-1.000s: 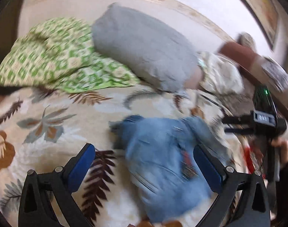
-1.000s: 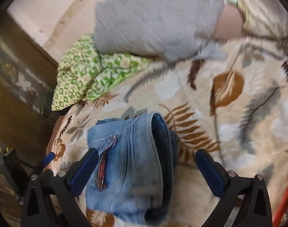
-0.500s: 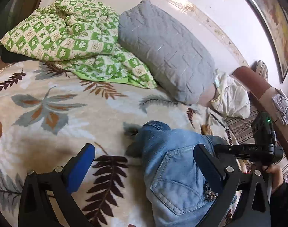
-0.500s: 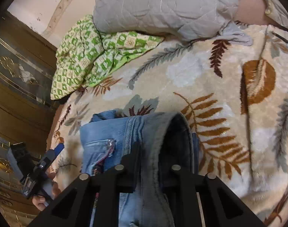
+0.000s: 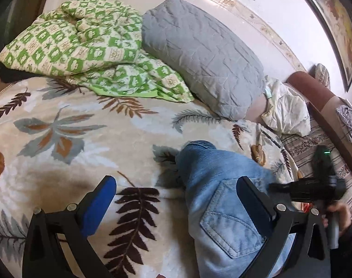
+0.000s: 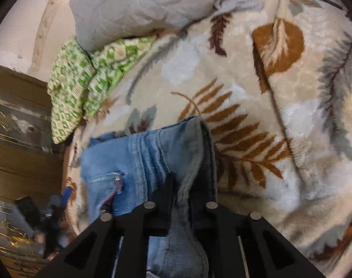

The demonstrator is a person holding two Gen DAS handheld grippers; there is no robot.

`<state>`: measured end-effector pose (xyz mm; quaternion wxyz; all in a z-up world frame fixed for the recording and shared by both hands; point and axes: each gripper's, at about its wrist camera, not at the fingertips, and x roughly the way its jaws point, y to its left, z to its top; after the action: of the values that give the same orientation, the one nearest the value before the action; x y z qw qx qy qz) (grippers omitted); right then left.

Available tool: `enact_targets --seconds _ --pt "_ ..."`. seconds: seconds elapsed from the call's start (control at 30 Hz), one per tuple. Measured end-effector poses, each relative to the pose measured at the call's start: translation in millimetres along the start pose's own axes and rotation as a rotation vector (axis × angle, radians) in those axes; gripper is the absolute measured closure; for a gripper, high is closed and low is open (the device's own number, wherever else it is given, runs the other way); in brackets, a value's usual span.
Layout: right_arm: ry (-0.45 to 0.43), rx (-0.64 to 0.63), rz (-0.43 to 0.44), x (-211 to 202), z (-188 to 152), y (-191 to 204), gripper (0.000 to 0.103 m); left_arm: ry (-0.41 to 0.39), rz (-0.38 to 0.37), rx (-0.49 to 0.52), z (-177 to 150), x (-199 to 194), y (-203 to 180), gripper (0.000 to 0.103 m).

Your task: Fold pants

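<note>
Denim pants [image 6: 152, 153] bunched, plush leaf-print blanket [image 6: 280, 120], quilted grey pillow [image 5: 206, 55]

No lettering, label, brand or number is showing legibly anywhere in either wrist view, neither on the folded jeans [image 5: 224, 210] nor on the leaf-patterned blanket [image 5: 88, 143] lying beneath them.
</note>
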<state>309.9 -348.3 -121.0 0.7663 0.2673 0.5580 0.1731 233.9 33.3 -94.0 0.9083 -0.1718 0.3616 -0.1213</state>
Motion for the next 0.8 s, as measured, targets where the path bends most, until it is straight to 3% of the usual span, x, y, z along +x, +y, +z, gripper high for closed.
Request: enact_targets --seconds 0.03,0.1,0.2,0.27,0.37,0.5,0.57,0.6,0.63,0.67,0.7,0.73,0.8 --pt "-0.026 -0.006 0.005 -13.0 -3.3 2.8 0.041 0.004 -0.001 -0.010 0.7 0.6 1.8 0.000" --pt "-0.102 0.000 0.035 -38.6 -16.3 5.4 0.001 0.011 -0.016 -0.025 1.8 1.3 3.9 0.000" --pt "-0.122 -0.033 0.091 -60.2 -39.9 6.4 0.000 0.064 -0.039 -0.023 5.9 11.0 1.2 0.000" --pt "-0.141 -0.064 0.085 -64.2 -56.5 6.0 0.000 0.135 -0.050 -0.028 11.0 25.4 -2.4 0.000" --pt "-0.125 -0.095 0.079 -56.6 -74.0 2.1 0.000 0.250 -0.124 -0.090 21.0 53.9 -6.1 0.000" --pt "-0.133 -0.060 0.158 -46.2 -85.9 -7.3 0.003 0.404 -0.166 -0.186 29.7 97.5 -8.9 0.000" --pt "-0.136 -0.063 0.167 -40.5 -87.3 -8.3 0.019 0.466 -0.190 -0.223 28.6 113.6 -11.9 0.000" --pt "-0.144 -0.075 0.166 -38.9 -87.7 -7.5 0.034 0.478 -0.189 -0.236 27.9 117.8 -13.1 0.002" --pt "-0.141 -0.088 0.163 -36.7 -88.8 -6.0 0.055 0.476 -0.177 -0.246 27.3 119.1 -14.9 0.008" --pt "-0.121 -0.115 0.149 -33.6 -90.8 -2.9 0.066 0.477 -0.178 -0.245 27.3 120.0 -17.6 0.038" --pt "-0.117 -0.145 0.126 -32.8 -93.8 0.5 0.070 0.490 -0.179 -0.237 27.9 121.0 -20.7 0.045" --pt "-0.119 -0.164 0.126 -34.3 -97.0 2.0 0.074 0.493 -0.172 -0.226 28.9 120.2 -23.4 0.046" --pt "-0.131 -0.190 0.130 -39.6 -103.1 2.9 0.076 0.497 -0.181 -0.194 33.0 118.6 -29.9 0.058"
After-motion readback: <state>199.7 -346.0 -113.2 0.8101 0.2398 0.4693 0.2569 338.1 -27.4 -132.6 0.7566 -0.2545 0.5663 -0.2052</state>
